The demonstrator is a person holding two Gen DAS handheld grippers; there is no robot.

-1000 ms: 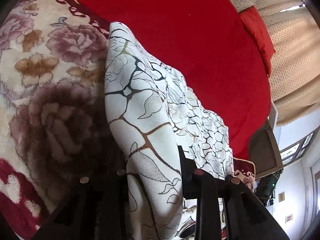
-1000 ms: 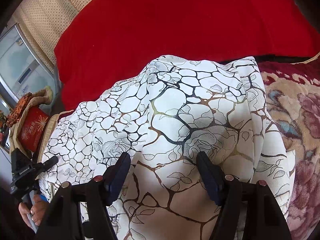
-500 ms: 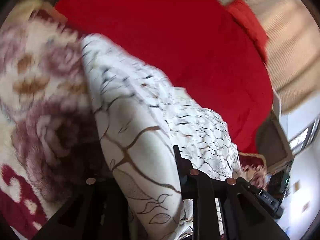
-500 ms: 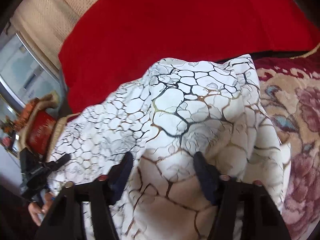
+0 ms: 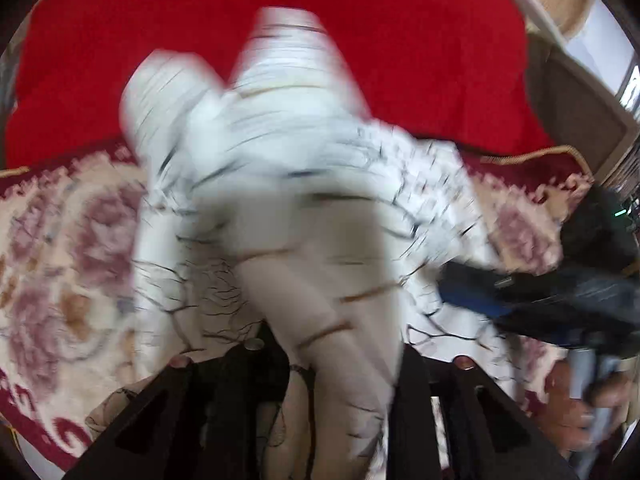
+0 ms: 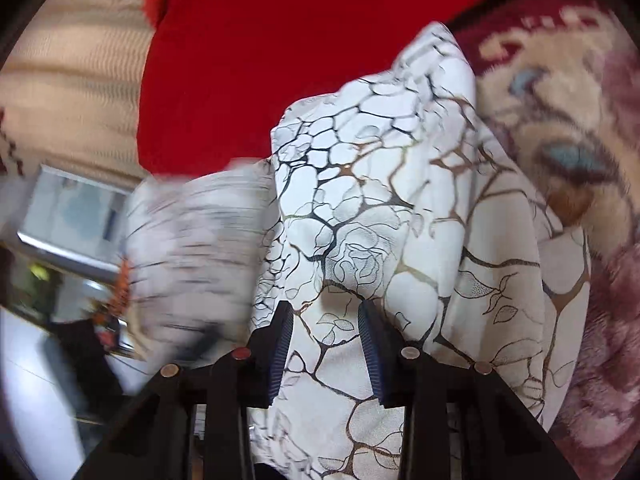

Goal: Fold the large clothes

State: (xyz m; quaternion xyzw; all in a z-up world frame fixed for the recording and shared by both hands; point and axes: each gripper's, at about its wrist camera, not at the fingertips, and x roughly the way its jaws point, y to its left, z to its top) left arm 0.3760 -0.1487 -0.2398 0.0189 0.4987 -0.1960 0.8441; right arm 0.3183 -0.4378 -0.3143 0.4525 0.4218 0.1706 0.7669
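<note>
The garment is a large white cloth with a black and gold cracked-line and rose print. In the left wrist view the white printed cloth (image 5: pixel 280 168) is bunched and blurred over the floral blanket, and my left gripper (image 5: pixel 336 344) is shut on a thick fold of it. In the right wrist view the same cloth (image 6: pixel 372 200) rises in a peak, and my right gripper (image 6: pixel 324 320) is shut on a fold between its blue ribbed pads (image 6: pixel 370 344). The right gripper and its hand show in the left wrist view (image 5: pixel 520 292), beside the cloth.
A floral plush blanket (image 5: pixel 60 272) lies under the cloth, also at right in the right wrist view (image 6: pixel 568 128). A red bedspread (image 5: pixel 360 20) lies beyond. Beige curtains (image 6: pixel 68 80) and a window stand at left.
Both grippers have swung sharply with the cloth in them. The cloth has been gathered from a spread sheet into a bunched heap. The right jaws have closed in on their fold.
</note>
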